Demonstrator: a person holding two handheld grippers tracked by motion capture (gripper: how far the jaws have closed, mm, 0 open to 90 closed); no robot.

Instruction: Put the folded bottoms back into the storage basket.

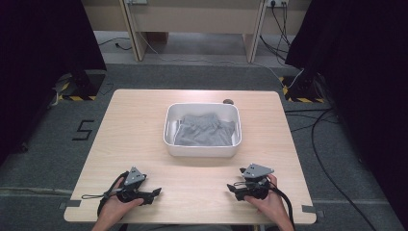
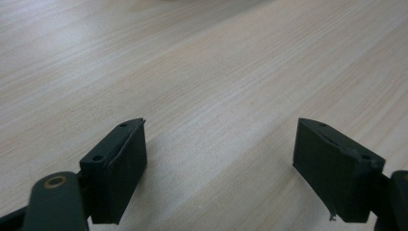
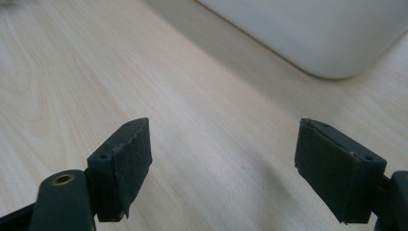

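Beyond both hand-held grippers (image 1: 192,191), grey cloth (image 1: 204,130), white tub (image 1: 202,150)

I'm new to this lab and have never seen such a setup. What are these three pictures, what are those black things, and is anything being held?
A person sits at a wooden table with a hand-held two-jaw tool in each hand: the left gripper and the right gripper. The wide picture comes from a camera overhead. The other two come from cameras riding on each gripper, looking along its black jaws. On the table stands a white tub with a grey cloth inside. Both grippers are open over bare wood and hold nothing.
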